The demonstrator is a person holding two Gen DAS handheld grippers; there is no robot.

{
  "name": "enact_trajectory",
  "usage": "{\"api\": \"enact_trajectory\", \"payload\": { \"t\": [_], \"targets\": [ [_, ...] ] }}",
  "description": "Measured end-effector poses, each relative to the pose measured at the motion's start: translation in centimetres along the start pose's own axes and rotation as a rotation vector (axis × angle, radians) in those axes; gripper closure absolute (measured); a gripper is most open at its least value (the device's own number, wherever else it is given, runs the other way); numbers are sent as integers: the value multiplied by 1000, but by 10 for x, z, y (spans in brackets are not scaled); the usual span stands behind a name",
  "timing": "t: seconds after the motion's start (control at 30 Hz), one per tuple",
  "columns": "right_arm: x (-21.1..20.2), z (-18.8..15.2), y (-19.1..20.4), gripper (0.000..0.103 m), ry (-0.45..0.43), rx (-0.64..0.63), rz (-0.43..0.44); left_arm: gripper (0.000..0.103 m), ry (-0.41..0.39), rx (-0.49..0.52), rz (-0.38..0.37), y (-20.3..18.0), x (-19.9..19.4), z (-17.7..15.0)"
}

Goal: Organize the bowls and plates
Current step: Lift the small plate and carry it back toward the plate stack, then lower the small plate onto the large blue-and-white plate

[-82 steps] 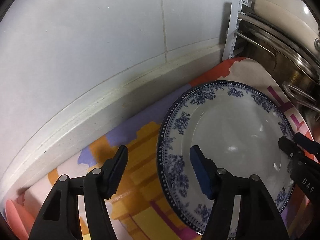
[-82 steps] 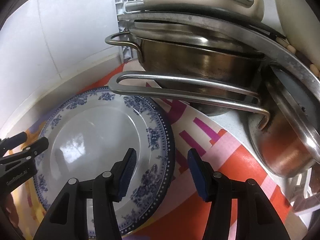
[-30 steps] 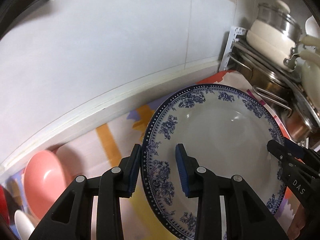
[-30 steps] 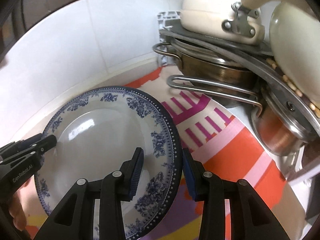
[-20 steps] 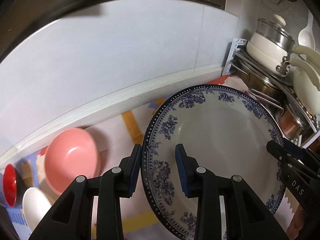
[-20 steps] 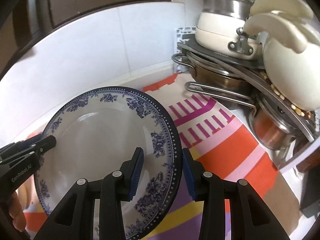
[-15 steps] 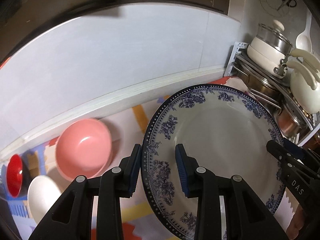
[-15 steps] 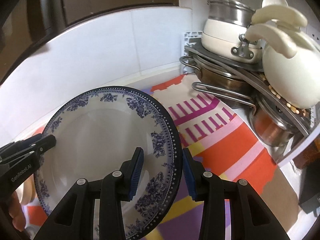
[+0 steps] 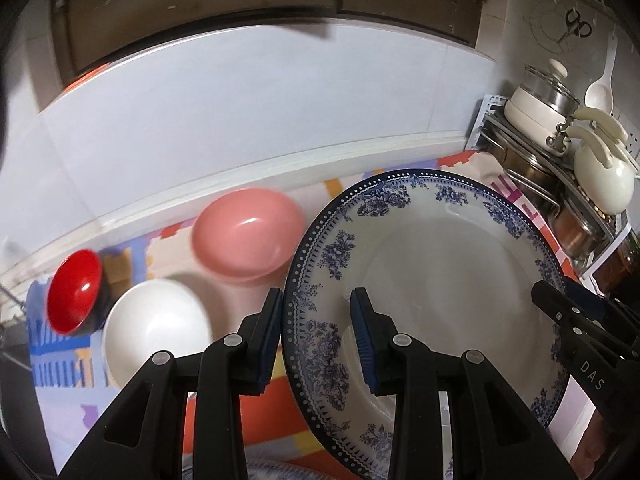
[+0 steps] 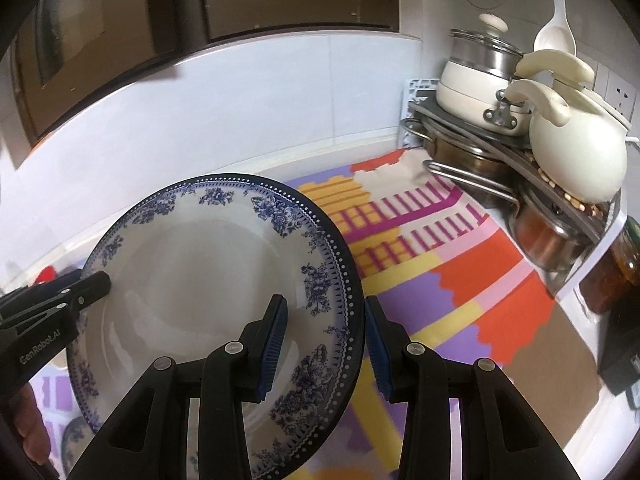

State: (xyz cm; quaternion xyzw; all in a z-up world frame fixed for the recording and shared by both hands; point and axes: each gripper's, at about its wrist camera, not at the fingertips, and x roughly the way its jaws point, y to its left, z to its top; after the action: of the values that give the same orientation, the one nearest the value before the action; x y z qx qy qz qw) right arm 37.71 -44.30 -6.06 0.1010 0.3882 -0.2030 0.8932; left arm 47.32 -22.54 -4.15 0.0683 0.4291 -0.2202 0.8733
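1. Clearly, both tongs pinch the plate (image 9: pixel 440 264): left tongs (image 9: pixel 316 336) on its left rim, right tongs (image 10: pixel 324 340) on the opposite rim, likely to share its weight.
2. It hangs tilted above the worktop (image 10: pixel 460 280), clear of the pink bowl (image 9: pixel 248 236), white bowl (image 9: pixel 156 324) and red bowl (image 9: pixel 74 290).

Plate above the mat, between two grippers

The plate (image 9: pixel 432 280) has three bowls (image 9: pixel 248 236) to its left (near the wall); a pot rack (image 10: pixel 520 148) stands right
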Motion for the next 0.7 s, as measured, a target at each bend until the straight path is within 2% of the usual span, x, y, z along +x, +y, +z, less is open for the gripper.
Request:
{"api": "enact_trajectory", "payload": {
  "t": [0.7],
  "targets": [
    [-73,-67,98,63,7,-69,13,69,24,-51,4,87,-70,-83]
  ]
}}
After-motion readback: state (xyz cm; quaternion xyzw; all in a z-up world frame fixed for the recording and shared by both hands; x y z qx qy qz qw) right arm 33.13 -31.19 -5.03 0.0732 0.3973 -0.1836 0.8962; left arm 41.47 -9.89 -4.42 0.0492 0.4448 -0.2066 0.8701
